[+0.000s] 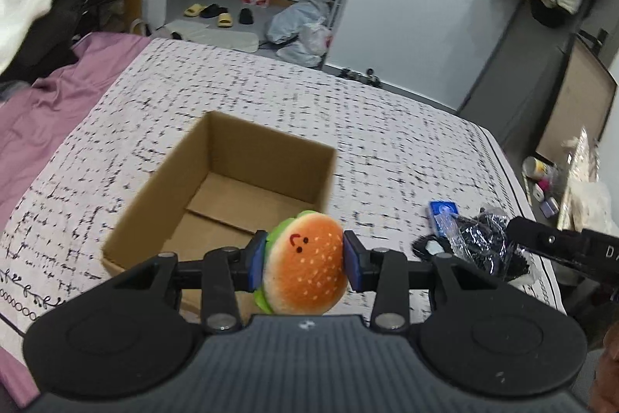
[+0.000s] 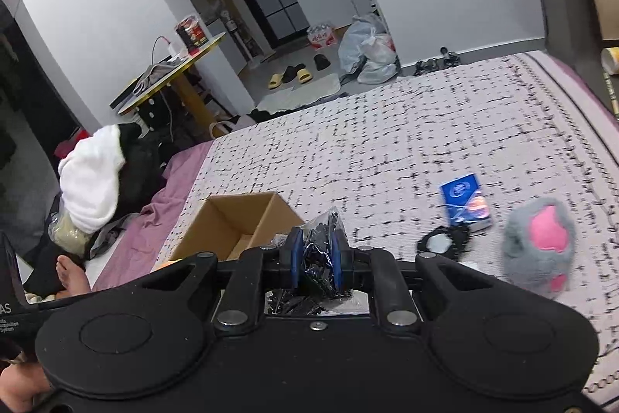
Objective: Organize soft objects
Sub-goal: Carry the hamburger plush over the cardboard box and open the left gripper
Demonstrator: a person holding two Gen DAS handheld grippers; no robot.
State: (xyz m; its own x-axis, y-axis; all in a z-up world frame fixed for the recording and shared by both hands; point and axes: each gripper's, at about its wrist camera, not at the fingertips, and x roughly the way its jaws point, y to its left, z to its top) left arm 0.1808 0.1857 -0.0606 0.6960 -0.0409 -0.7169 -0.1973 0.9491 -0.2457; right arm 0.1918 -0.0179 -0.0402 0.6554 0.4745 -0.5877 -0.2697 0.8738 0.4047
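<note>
My left gripper (image 1: 305, 260) is shut on a plush burger toy (image 1: 305, 264) with a smiling face, held just above the near edge of an open, empty cardboard box (image 1: 232, 180) on the bed. My right gripper (image 2: 316, 260) is shut on a black item in a crinkly clear plastic bag (image 2: 321, 250), to the right of the box (image 2: 236, 223); the bag also shows in the left wrist view (image 1: 479, 242). A grey plush paw with pink pads (image 2: 539, 244) lies on the bed at the right.
A blue packet (image 2: 466, 200) and a small black-rimmed object (image 2: 439, 242) lie on the checked bedspread (image 2: 406, 126) between box and paw. A purple sheet and a clothes pile (image 2: 93, 177) are left of the bed. A bare foot (image 2: 67, 271) shows at lower left.
</note>
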